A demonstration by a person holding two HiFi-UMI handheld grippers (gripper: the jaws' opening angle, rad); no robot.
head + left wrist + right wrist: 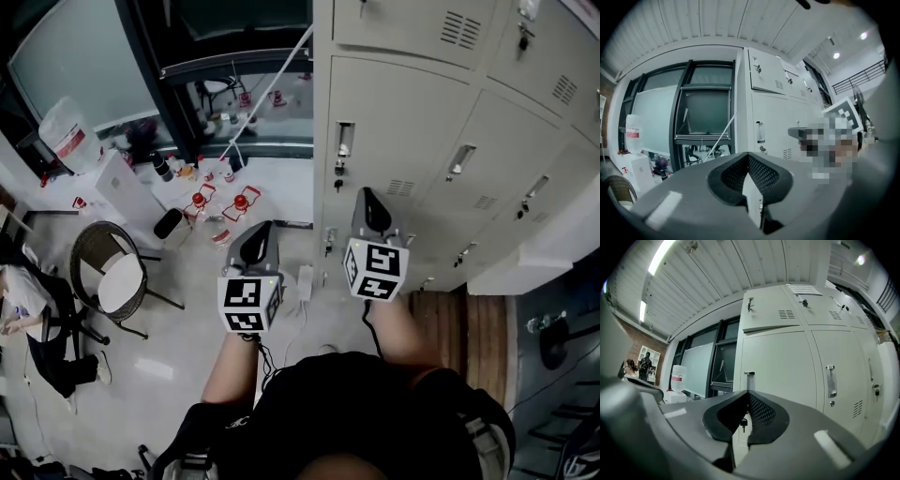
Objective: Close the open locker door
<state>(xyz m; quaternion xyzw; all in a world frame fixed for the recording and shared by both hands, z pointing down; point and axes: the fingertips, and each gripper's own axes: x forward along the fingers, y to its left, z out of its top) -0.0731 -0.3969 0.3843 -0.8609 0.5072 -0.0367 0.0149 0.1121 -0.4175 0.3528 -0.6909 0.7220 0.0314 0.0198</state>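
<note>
top-left locker door (768, 310) looks slightly ajar
its lower edge seems proud of the locker bank (787, 376). your left gripper (749, 157) and right gripper (747, 394) hang short of it, fingers together on nothing; if ajar, it wants pressing flush.

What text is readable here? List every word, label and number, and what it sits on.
None can be read.
Red label on the water jug: too blurred.
Paper sheet at the top of the lockers: too small.
</note>
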